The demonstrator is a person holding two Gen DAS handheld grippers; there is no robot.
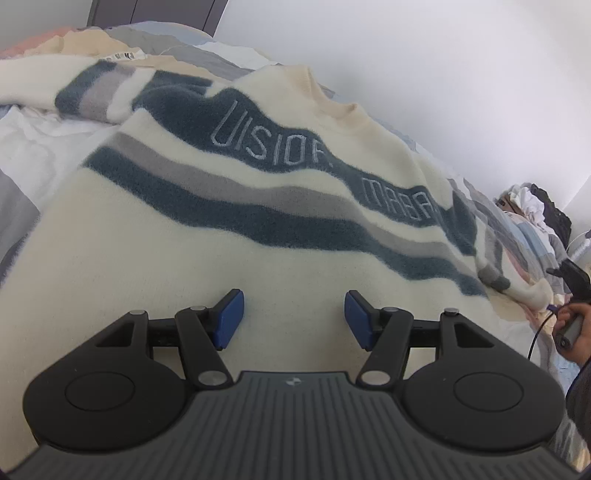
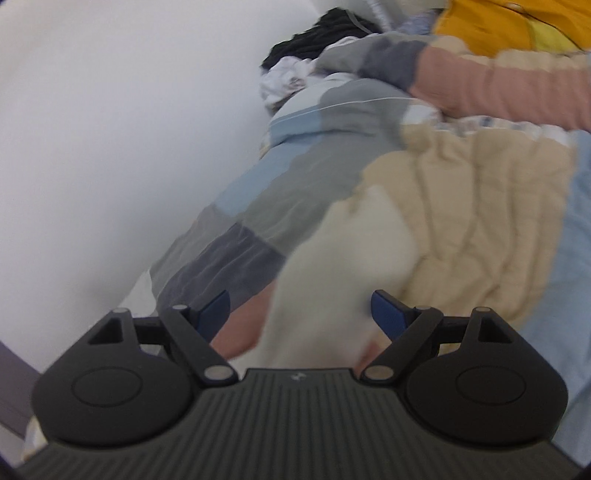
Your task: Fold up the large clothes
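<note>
A cream sweater (image 1: pixel 207 236) with blue and grey wavy stripes and pale lettering lies spread face up on the bed. My left gripper (image 1: pixel 294 319) hovers over its plain lower part, open, with nothing gripped between the blue pads (image 1: pixel 231 319). One sleeve (image 1: pixel 517 284) trails off to the right, where a hand (image 1: pixel 570 328) holds the right gripper (image 1: pixel 570 277). In the blurred right wrist view that cream sleeve (image 2: pixel 343 266) runs between the open jaws of my right gripper (image 2: pixel 301 312). Its pads (image 2: pixel 388 314) do not press on the sleeve.
A patchwork quilt (image 2: pixel 280 192) in grey, blue, beige and pink covers the bed beside a white wall (image 2: pixel 110 129). A heap of dark and white clothes (image 2: pixel 306 55) sits at the far end, with a yellow fabric (image 2: pixel 498 26) near it. White sheet (image 1: pixel 40 147) shows left of the sweater.
</note>
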